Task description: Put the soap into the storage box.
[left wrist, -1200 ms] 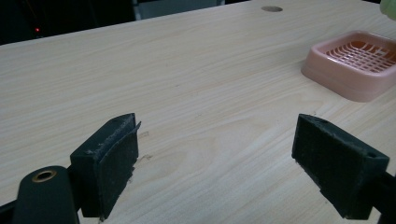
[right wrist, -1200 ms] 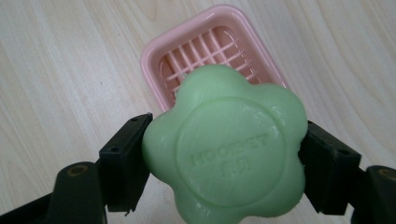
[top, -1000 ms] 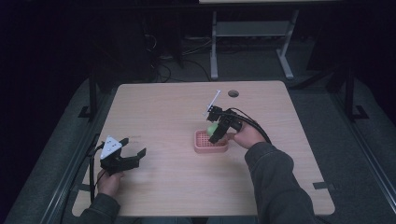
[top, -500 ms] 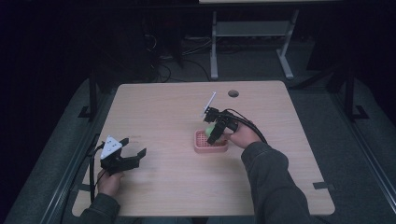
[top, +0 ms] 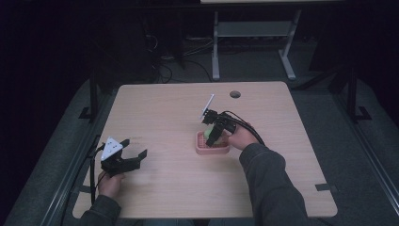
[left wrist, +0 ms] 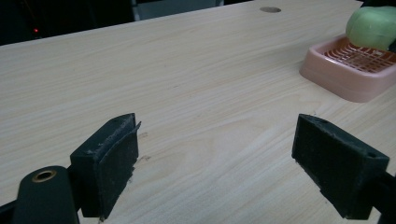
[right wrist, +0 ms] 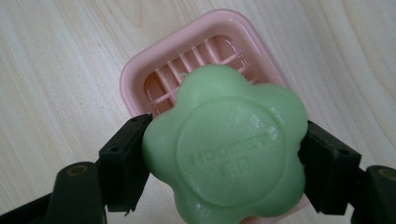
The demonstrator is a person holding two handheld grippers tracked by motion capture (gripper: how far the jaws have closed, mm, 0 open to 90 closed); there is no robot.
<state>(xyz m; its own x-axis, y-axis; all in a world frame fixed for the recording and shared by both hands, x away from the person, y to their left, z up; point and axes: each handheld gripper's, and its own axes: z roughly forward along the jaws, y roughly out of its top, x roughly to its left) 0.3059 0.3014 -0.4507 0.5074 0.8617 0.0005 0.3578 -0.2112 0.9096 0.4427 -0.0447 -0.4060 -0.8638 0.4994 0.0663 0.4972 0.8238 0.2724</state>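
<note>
While pinched by right gripper, flower soap face-up (seemingly) over dish.

Raised lettering sits on the flat round face of the green flower-shaped soap, clamped between the two black jaws of the right gripper above the pink soap dish. The embossed word runs slightly uphill across the middle of the disc; its letters look like "HOOMEE" or close to that, but the soft relief keeps it from being read for sure. Just below it stand two or three smaller characters, too blurred to make out. Nothing else carries readable writing.
</note>
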